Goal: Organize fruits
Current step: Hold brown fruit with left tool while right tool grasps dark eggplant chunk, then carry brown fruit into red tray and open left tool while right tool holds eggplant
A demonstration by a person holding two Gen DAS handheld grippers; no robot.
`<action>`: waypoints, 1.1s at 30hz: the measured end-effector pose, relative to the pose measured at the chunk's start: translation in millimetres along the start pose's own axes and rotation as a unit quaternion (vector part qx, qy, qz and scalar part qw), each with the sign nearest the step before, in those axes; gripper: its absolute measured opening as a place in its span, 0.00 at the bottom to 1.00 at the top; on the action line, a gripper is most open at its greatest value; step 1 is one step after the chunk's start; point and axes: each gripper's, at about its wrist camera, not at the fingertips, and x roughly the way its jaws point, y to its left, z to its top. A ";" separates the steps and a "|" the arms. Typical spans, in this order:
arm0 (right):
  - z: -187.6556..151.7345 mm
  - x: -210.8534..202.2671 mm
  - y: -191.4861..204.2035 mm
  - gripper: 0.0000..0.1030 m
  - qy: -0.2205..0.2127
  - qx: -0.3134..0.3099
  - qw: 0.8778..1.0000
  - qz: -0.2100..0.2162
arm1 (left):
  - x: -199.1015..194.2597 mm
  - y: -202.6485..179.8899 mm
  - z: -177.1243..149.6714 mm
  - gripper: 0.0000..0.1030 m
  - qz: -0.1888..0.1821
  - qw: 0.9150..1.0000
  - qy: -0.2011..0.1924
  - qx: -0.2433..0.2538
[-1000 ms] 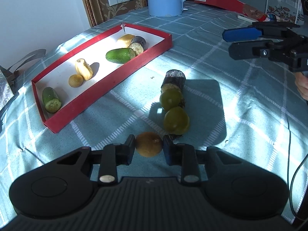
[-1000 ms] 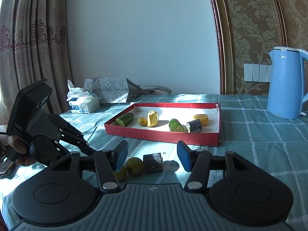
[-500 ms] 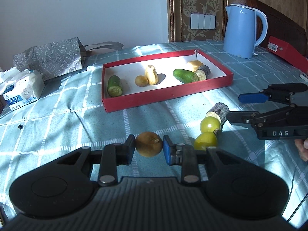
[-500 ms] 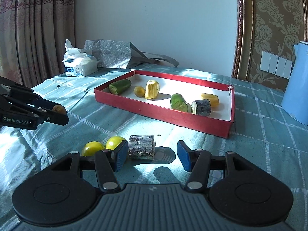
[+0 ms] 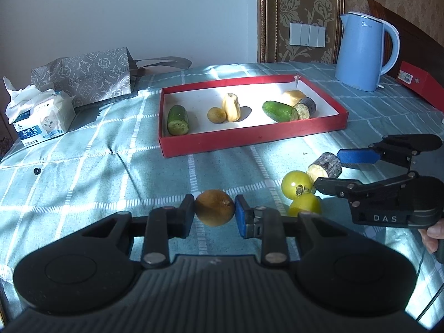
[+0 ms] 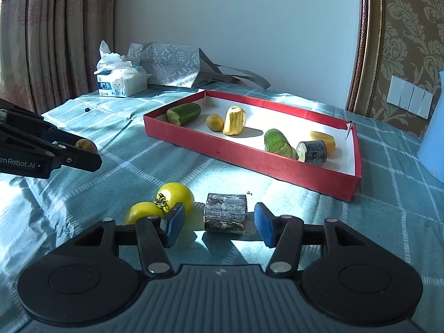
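My left gripper is shut on a round brown kiwi, held above the cloth; from the right wrist view the same kiwi shows at that gripper's tip. My right gripper is open, its blue pads on either side of a dark eggplant chunk without touching it. Two yellow-green tomatoes lie just left of it. The red tray behind holds cucumber pieces, a small kiwi, a yellow ridged piece and an eggplant slice.
A blue kettle stands at the back right beside a red box. A tissue pack and a grey patterned bag sit at the back left. Bare checked cloth lies between tray and tomatoes.
The left gripper has rolled and turned with the kiwi, so the tray now sits level ahead. The right gripper has dropped and closed in around the eggplant chunk.
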 end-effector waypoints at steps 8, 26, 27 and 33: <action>-0.2 10.6 3.4 0.32 0.021 -0.009 1.000 -0.008 | 11.0 -4.8 1.9 0.27 0.023 1.000 0.006 -0.018; -2.0 -0.7 -2.9 0.31 0.002 -0.001 1.000 -0.022 | 22.2 -13.9 13.0 0.27 0.072 0.997 -0.006 -0.008; -2.0 -2.0 -3.5 0.31 0.001 -0.001 1.000 -0.022 | 22.6 -14.4 14.3 0.27 0.073 0.997 -0.007 -0.006; -2.2 -11.2 -7.8 0.30 -0.008 0.004 1.000 -0.024 | 26.9 -16.0 25.9 0.27 0.081 0.997 -0.014 0.004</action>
